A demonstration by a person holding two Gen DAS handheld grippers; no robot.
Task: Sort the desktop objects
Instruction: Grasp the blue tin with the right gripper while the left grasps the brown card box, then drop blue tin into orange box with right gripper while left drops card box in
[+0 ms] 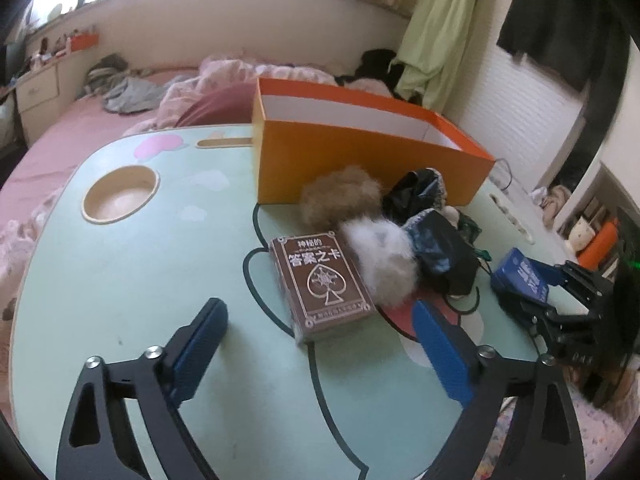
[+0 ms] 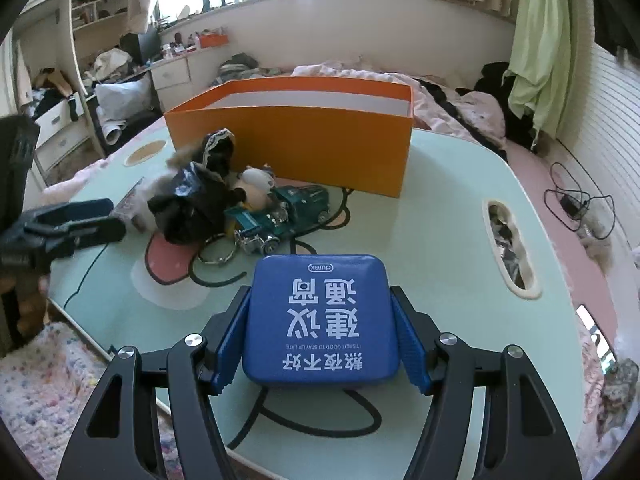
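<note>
A brown card box [image 1: 322, 284] lies flat on the pale green table [image 1: 160, 264], just ahead of my left gripper [image 1: 318, 306]. Its blue pads stand wide apart on either side and touch nothing. Behind the card box sit a tan fluffy ball [image 1: 340, 200], a white fluffy ball [image 1: 384, 260] and a black bag [image 1: 440, 248]. My right gripper [image 2: 320, 292] is shut on a blue square tin [image 2: 320, 316] with white lettering, held just above the table. A green toy truck [image 2: 280, 216] and a small plush figure [image 2: 256, 184] lie near the open orange box [image 2: 296, 148].
A round cup recess [image 1: 120, 196] is sunk into the table's left side, and a slot handle [image 2: 508, 248] on its right. A key ring [image 2: 218, 256] lies by the truck. A pink bed with clothes surrounds the table, with a charger cable [image 2: 576, 204] on it.
</note>
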